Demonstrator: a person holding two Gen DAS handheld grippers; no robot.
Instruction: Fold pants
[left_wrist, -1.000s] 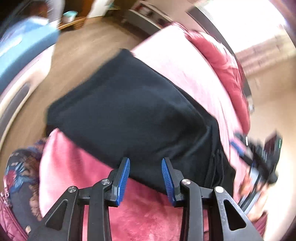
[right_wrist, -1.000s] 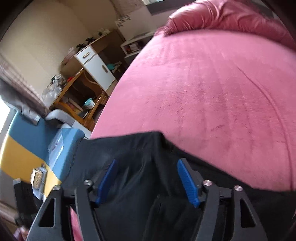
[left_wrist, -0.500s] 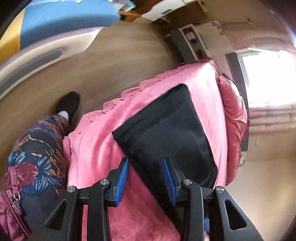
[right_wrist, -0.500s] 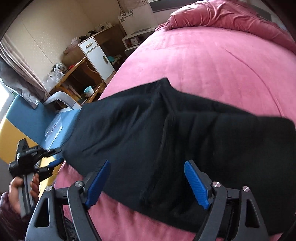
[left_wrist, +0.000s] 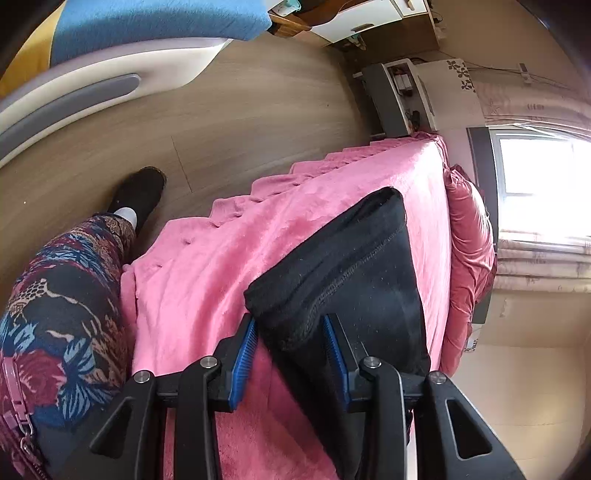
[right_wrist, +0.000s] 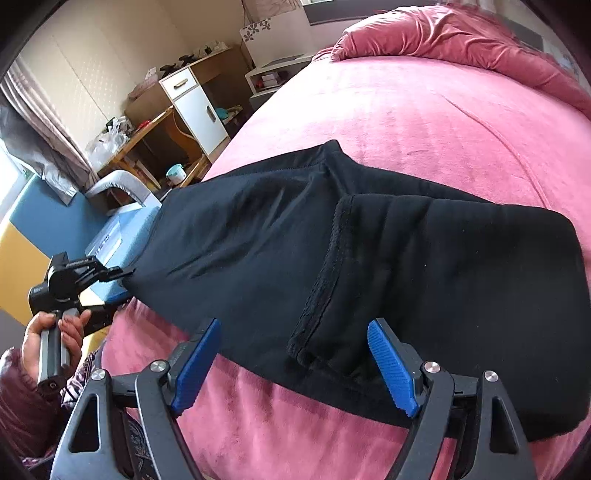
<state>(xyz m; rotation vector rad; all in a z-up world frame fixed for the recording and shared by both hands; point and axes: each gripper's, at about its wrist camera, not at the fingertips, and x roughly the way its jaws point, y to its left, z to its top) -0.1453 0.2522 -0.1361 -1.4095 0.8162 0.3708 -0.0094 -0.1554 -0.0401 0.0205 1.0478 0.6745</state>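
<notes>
Matt black cloth pants (right_wrist: 369, 258), plush blanket (right_wrist: 424, 122)

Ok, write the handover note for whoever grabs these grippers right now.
Left gripper: open, jaws either side of a folded corner of the black pants, not clamped.
Right gripper: open wide, hovering at the pants' near edge, holding nothing.
Pants lie on the pink bedspread, already folded over, one layer on top with its hem showing.
Left: judge whether another fold is needed, then smooth and square the stack.

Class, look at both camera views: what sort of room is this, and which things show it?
Most likely a bedroom: black pants lie on a bed with a pink blanket, a bedside cabinet stands nearby, and a window with curtains.
</notes>
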